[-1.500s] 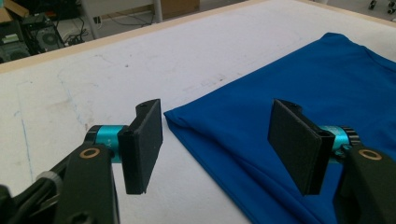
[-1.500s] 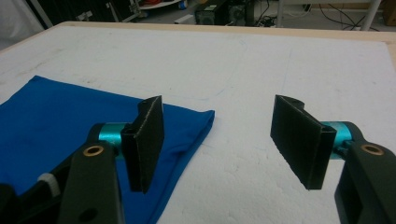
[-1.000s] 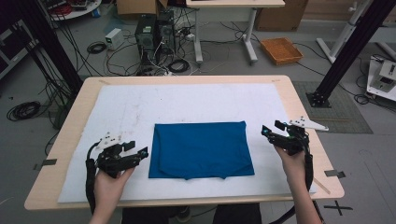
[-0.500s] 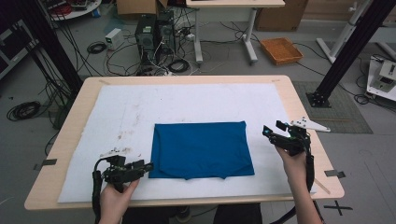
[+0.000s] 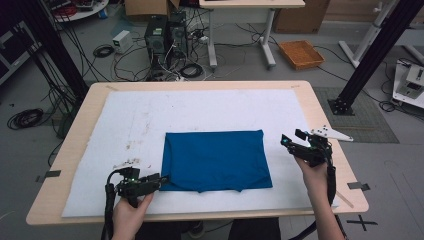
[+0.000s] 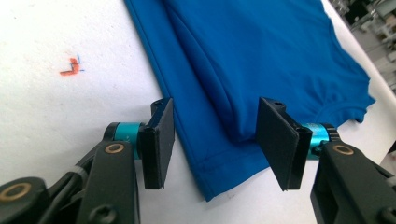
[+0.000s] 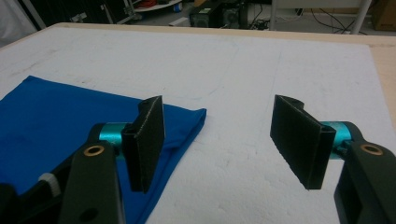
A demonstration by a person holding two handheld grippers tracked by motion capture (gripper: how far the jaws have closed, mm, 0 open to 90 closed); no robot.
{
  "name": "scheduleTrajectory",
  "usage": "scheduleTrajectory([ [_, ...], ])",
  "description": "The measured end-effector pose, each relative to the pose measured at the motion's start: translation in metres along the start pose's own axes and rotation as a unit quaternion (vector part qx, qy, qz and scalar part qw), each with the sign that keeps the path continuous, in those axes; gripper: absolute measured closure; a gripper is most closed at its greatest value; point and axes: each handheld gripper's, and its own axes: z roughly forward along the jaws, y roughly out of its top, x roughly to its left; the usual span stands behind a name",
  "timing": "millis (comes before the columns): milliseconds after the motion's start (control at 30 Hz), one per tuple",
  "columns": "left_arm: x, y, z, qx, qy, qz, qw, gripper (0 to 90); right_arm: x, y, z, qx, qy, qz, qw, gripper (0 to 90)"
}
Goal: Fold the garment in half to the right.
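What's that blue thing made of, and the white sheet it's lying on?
The blue garment looks like soft knit cloth, probably cotton jersey: matte, with a stitched hem, folds and soft creases. The white sheet covering the wooden table seems to be a felt-like or foam padding: dull, slightly fuzzy and grainy, with smudges and a small orange mark. Which of the two it is I cannot tell.

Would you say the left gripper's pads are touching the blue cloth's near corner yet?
Apart. The left gripper view shows the closing left gripper straddling the blue cloth, white gaps beside both pads.
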Motion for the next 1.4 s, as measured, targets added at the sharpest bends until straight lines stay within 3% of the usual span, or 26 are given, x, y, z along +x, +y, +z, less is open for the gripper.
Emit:
scheduleTrajectory([
  [100, -0.003, 0.0, 0.004, 0.0, -0.011, -0.006, 0.9999, 47.4, 0.003, 0.001, 0.001, 0.001, 0.003, -0.001, 1.0, 35.4],
  [267, -0.008, 0.001, 0.011, 0.003, -0.01, 0.002, 0.9999, 49.2, 0.008, 0.001, 0.004, 0.001, 0.01, -0.006, 0.9999, 35.5],
  [467, -0.013, 0.001, 0.015, 0.002, 0.003, 0.016, 0.9999, 57.5, 0.02, 0.005, 0.012, 0.001, 0.025, -0.014, 0.9996, 36.5],
  [733, -0.017, -0.001, 0.017, -0.004, 0.032, 0.039, 0.9987, 71.2, 0.048, 0.011, 0.032, 0.015, 0.053, -0.038, 0.9977, 39.1],
  [900, -0.021, -0.003, 0.019, -0.007, 0.042, 0.051, 0.9978, 78.5, 0.077, 0.021, 0.051, 0.022, 0.082, -0.042, 0.9955, 42.2],
  [1100, -0.021, -0.003, 0.019, -0.006, 0.044, 0.059, 0.9973, 81.8, 0.125, 0.037, 0.088, 0.043, 0.116, -0.072, 0.9896, 42.5],
  [1400, -0.02, -0.003, 0.018, -0.009, 0.041, 0.055, 0.9976, 82.8, 0.184, 0.052, 0.149, 0.078, 0.169, -0.058, 0.9808, 44.4],
])
